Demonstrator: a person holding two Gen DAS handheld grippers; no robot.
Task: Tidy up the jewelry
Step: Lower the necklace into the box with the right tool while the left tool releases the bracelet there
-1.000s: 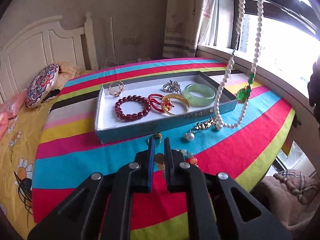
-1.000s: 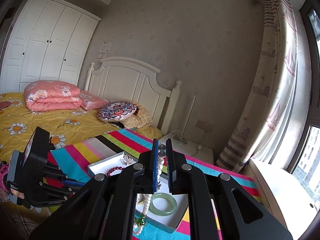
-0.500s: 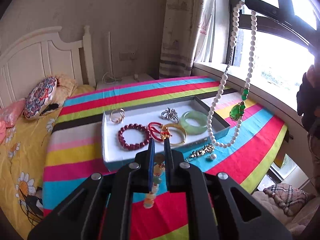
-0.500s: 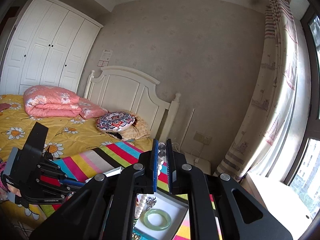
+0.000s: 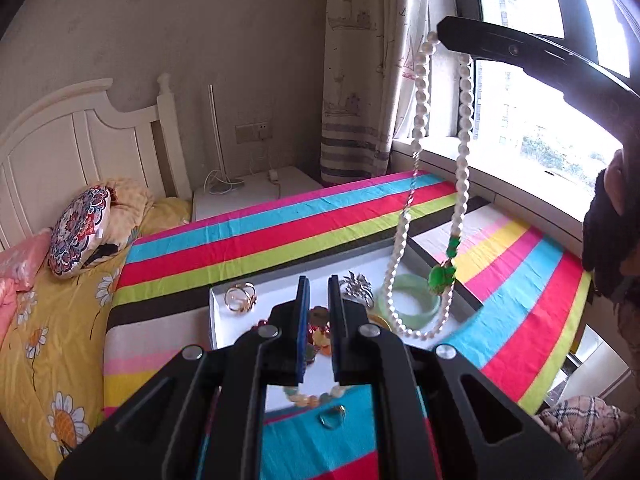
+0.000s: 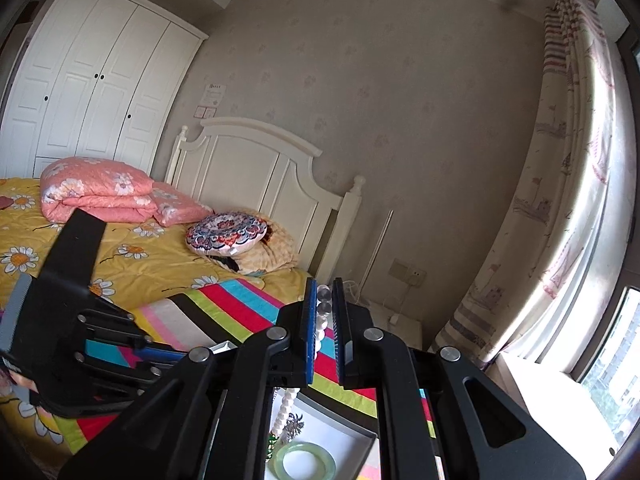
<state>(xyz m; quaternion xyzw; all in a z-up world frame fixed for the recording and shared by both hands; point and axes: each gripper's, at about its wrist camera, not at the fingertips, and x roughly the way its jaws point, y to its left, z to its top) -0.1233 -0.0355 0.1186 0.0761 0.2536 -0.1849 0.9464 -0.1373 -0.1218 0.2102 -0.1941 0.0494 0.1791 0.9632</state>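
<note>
My left gripper (image 5: 318,300) is shut on a multicoloured bead bracelet (image 5: 308,398), which hangs between its fingers over the near edge of the white tray (image 5: 218,320). My right gripper (image 5: 442,38) (image 6: 324,292) is shut on a white pearl necklace (image 5: 420,120) (image 6: 323,308). The necklace dangles with its green pendant (image 5: 442,276) over the tray's right end, above a jade bangle (image 5: 412,306) (image 6: 306,462). Gold rings (image 5: 240,298) and a silver brooch (image 5: 356,284) lie in the tray. The gripper hides the tray's middle.
A small gold ring (image 5: 332,416) lies on the striped cloth (image 5: 280,232) in front of the tray. A bed with a yellow flowered quilt (image 6: 140,256) is to the left, a window sill (image 5: 500,184) and curtain to the right. A person's dark sleeve (image 5: 612,232) is at the right edge.
Both grippers have risen. The left one has lifted the bead bracelet off the cloth and brought it to the tray. The right one has carried the pearl necklace higher and over the tray's right end.
</note>
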